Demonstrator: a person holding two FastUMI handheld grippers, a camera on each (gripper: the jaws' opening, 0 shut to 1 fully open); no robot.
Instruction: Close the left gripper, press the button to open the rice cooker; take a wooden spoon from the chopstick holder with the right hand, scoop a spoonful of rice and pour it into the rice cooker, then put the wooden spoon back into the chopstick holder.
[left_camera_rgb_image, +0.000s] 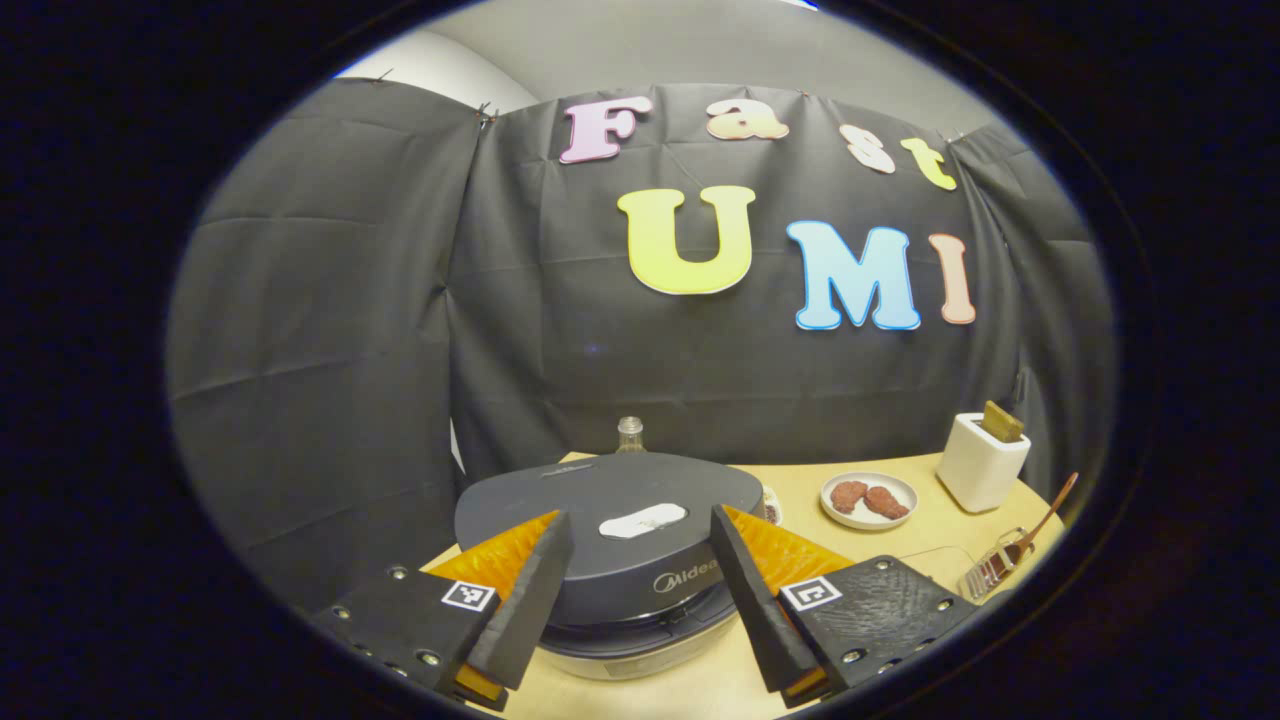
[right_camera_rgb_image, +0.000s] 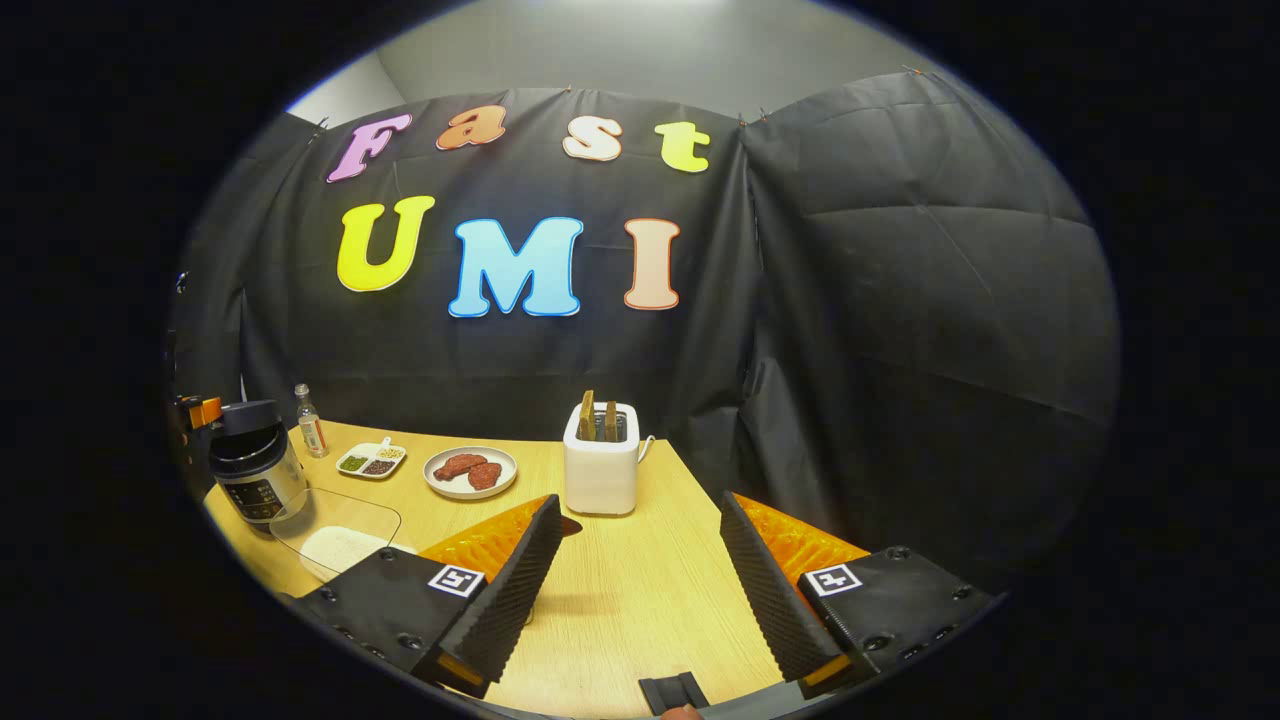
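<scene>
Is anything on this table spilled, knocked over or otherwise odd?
Nothing stands out. The rice cooker sits level with its lid shut, the plate and toaster stand upright, and no spill shows on the table.

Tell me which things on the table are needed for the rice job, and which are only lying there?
Needed: rice cooker, lid closed; wooden spoon in the chopstick holder; glass dish of rice.

Only lying there: toaster, plate of meat, small bottle, seasoning dish.

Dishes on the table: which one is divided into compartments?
The small white tray beside the bottle: it has three compartments holding seasonings. The round plate of meat is undivided.
</scene>
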